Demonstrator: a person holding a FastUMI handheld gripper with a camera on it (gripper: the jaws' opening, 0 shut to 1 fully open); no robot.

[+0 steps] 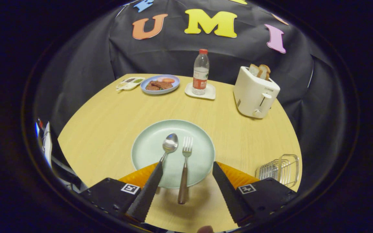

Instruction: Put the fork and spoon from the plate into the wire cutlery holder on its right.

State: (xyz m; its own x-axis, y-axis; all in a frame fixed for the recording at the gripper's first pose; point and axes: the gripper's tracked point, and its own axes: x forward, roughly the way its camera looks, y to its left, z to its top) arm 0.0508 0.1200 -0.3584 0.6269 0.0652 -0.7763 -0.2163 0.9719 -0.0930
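Note:
A pale green plate (147,152) lies on the wooden table just ahead of my fingers. On it rest a metal spoon (169,143) and a fork (184,168), side by side, their heads pointing away from me. The fork's brown handle runs off the plate's near rim, between my fingers. The spoon's handle passes under my left finger (147,191). My gripper (186,168) is open, its fingers spread wide above the near rim of the plate, holding nothing. The wire cutlery holder (280,170) stands to the right of the plate, just beyond my right finger (227,191).
A white toaster (254,94) with bread slices stands at the back right. A water bottle (201,72) on a white coaster, a blue plate of food (160,84) and a small sauce tray (129,83) line the far edge. Bare table lies between them and the green plate.

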